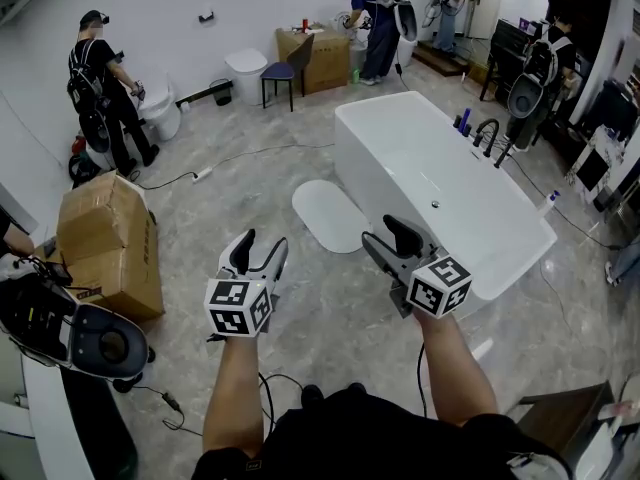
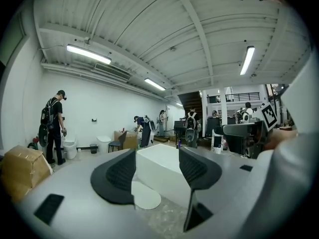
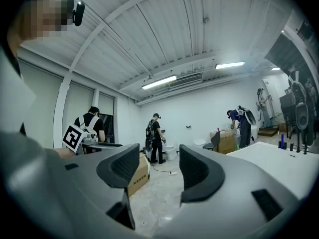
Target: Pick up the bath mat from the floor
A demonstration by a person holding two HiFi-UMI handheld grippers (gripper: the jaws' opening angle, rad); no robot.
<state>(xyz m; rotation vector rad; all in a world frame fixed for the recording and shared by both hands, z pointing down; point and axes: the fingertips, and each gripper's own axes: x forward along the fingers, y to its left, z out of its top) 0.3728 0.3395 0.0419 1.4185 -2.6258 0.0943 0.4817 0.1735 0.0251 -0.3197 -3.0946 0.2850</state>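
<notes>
**Q:** Where is the bath mat?

**A:** The white oval bath mat point(image 1: 330, 215) lies flat on the grey marbled floor point(image 1: 230, 183). It is just beside the left long side of the white freestanding bathtub point(image 1: 440, 183).

**Q:** And the two tools?

**A:** The left hand-held gripper point(image 1: 262, 250) hovers above the floor, left of the bathtub's near end and nearer the viewer than the mat. Its jaws are spread with nothing between them (its own view looks through the gap at the mat and the bathtub). The right hand-held gripper point(image 1: 386, 234) is held in front of the bathtub's near left corner. Its jaws are also spread and empty, and only floor and a box show through the gap.

**Q:** What else surrounds the bathtub?

**A:** A brown cardboard box point(image 1: 105, 243) sits well to the bathtub's left. A black faucet point(image 1: 487, 136) stands on the bathtub's right rim. A dark chair point(image 1: 288, 71) stands beyond the bathtub, near the far wall.
</notes>
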